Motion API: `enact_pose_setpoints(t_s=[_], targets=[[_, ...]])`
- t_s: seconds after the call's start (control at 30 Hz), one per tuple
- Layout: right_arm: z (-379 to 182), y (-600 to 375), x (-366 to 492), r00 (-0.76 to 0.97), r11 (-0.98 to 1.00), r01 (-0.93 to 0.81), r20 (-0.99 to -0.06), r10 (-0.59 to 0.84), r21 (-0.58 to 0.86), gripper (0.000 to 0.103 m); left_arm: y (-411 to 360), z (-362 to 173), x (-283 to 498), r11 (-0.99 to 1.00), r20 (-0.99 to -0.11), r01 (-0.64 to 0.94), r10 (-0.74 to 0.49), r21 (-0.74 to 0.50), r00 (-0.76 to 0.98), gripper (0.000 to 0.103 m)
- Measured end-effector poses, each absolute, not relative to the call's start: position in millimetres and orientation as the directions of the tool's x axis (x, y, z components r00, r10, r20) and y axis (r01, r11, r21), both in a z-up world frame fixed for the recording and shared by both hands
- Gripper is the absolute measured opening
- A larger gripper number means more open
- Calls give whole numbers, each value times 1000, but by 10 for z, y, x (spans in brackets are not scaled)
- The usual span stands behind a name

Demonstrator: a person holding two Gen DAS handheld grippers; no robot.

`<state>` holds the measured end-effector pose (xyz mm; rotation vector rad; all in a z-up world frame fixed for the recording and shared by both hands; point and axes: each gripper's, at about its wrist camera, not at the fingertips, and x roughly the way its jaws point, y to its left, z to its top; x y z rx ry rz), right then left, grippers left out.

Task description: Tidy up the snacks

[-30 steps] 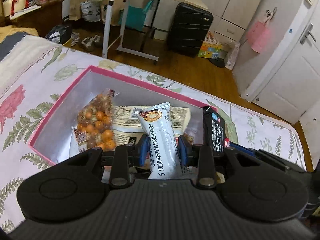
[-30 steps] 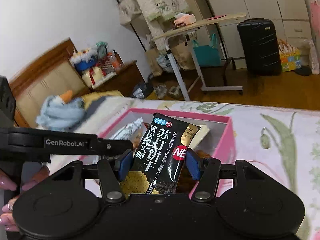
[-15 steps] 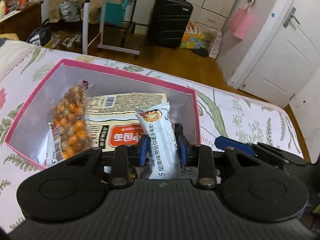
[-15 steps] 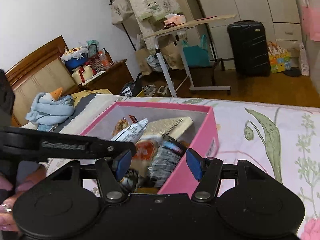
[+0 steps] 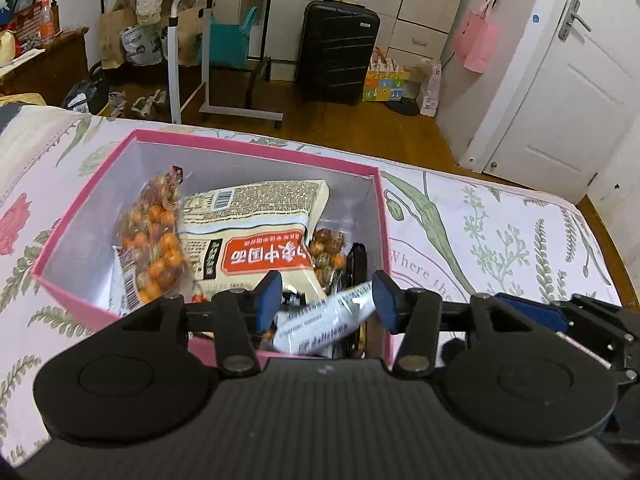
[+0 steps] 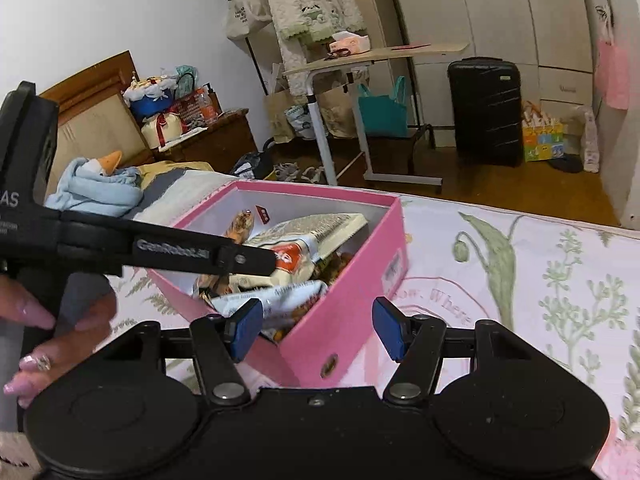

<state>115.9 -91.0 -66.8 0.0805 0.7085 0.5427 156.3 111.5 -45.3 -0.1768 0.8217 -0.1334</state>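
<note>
Snacks fill the pink box (image 5: 60,240); the white packet (image 5: 324,320) lies loose at its 5 o'clock corner. Left gripper (image 5: 326,300) and right gripper (image 6: 316,326), both spread and empty, might snag the rim.

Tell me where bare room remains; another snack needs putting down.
Inside the pink cardboard box, only the far left corner behind the orange-ball snack bag is bare. Its near right corner is crowded. The floral bedsheet right of the box lies free.

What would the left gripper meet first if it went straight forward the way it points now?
Probably the white snack bar lying between the open left gripper fingers, inside the pink box; beyond it, the noodle packet. Depth is unclear.
</note>
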Motion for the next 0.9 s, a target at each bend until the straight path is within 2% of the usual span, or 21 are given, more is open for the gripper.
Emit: enact_pose_setpoints(t_s=[0.43,0.7,0.9], targets=[[-197,-1593,625,748,937,-273,-565,348,216,69,835,124,853,985,-674,111,-172,-132,719,63],[-90,-1680,368,751,965,-213,-607,260,150,71,640,233,439,980,-708,147,-199,-135,677,64],[-132,-1736,165,737,975,-175,-639,220,134,71,537,275,230,980,-701,166,-195,-110,686,64]])
